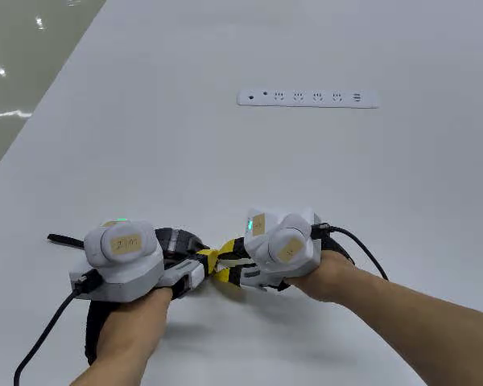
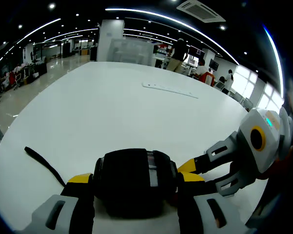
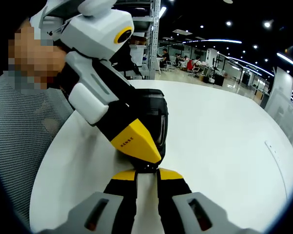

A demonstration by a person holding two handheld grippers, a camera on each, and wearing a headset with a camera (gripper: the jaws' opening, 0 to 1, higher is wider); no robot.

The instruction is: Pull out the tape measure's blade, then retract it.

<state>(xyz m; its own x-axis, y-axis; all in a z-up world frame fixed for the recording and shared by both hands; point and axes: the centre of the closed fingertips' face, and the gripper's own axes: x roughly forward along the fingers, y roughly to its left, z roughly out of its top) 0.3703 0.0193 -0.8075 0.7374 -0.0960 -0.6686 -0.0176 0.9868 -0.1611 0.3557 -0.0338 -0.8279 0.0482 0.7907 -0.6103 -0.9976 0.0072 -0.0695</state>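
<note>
The left gripper (image 2: 135,179) has its fingers (image 2: 80,178) closed against both sides of the tape measure (image 2: 132,187). Its black case rests low on the white counter (image 2: 112,107), and a black strap (image 2: 41,160) runs out from beside it across the counter, toward the left of the left gripper view. In the head view the case lies in the near part of the counter, between the two grippers and tucked close against the left one.

The right gripper (image 3: 147,174) comes in from the opposite side, so the two meet nose to nose. Its yellow-tipped fingers (image 3: 123,176) stand close together with just a slim gap between them. They sit right at the lower edge of the case, beneath the yellow tip of one left finger. Something small and dark sits between the tips, but I cannot tell whether it is the blade's end or whether the fingers actually pinch it.

The left hand (image 1: 133,322) and the right hand (image 1: 330,277) each grip a handle from below, and a black cable (image 1: 362,249) loops away from the right gripper. A white power strip (image 1: 307,98) lies flat farther back on the counter, well apart from everything else.
</note>
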